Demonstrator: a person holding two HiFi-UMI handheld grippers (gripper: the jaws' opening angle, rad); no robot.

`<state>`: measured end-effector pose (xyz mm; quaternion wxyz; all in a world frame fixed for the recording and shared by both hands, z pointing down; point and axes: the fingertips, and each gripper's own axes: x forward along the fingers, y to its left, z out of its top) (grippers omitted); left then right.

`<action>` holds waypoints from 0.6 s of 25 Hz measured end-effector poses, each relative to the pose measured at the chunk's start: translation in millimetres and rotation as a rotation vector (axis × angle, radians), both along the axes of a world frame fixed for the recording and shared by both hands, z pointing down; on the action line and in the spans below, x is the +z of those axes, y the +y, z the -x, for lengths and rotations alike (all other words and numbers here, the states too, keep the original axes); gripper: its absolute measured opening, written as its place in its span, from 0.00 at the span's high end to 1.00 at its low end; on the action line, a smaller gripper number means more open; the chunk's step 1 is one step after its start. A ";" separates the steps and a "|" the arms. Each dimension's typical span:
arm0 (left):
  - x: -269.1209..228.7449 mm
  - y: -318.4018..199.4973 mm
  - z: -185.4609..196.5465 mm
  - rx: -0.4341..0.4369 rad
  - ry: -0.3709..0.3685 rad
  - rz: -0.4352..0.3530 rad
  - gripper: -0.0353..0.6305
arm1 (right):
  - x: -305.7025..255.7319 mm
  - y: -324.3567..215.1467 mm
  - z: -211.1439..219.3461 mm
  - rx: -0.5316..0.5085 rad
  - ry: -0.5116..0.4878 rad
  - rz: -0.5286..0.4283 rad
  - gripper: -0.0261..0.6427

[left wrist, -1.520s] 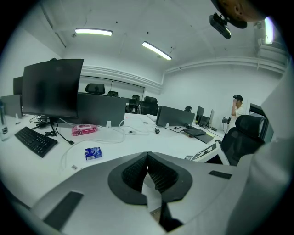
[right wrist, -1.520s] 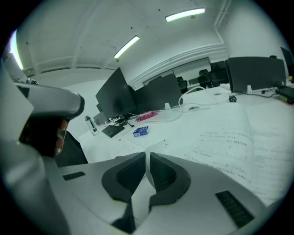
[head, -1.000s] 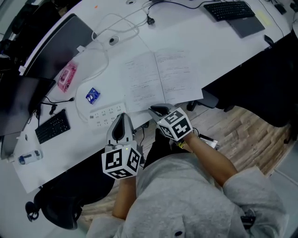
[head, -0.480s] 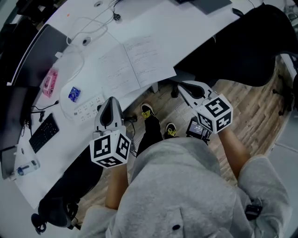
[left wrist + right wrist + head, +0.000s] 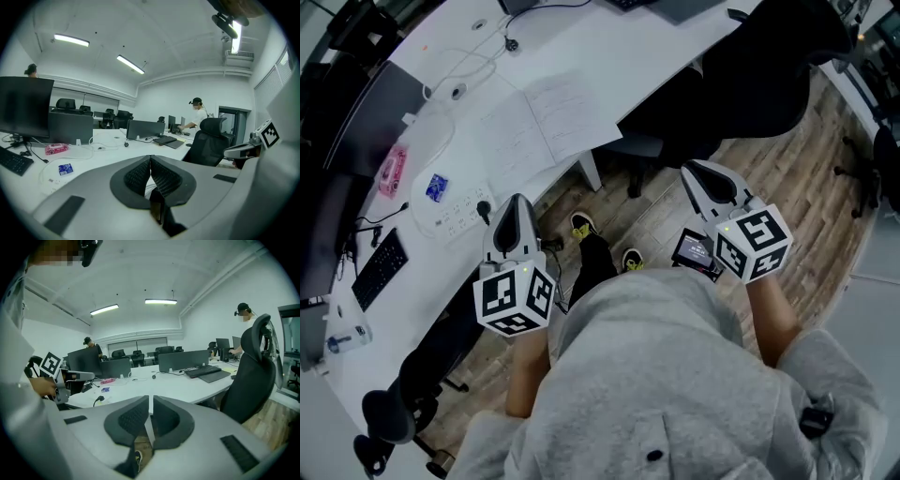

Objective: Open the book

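As left gripper [image 5: 518, 201] hovers, right gripper [image 5: 692, 170] hovers alongside.

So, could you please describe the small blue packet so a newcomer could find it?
On the long white desk, find the open book near the front edge. Left of it, just past the white power strip, lies the blue packet: small and bright blue, unlike the larger pink packet beside it.

place: open-plan office | evidence: long white desk [image 5: 628, 56], monitors [image 5: 26, 105], keyboard [image 5: 380, 270], swivel chair [image 5: 253, 376]
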<state>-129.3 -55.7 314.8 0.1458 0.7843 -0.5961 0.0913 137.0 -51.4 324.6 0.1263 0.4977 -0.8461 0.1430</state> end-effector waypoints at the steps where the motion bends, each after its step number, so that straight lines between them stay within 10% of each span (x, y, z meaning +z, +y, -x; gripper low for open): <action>1: -3.1 5.8 -1.9 0.000 0.000 -0.005 0.93 | -3.7 4.6 -2.3 0.007 -0.005 -0.004 0.89; 15: -8.0 47.7 -9.2 -0.046 -0.040 -0.016 0.93 | -11.3 28.4 -17.3 -0.001 -0.056 -0.037 0.89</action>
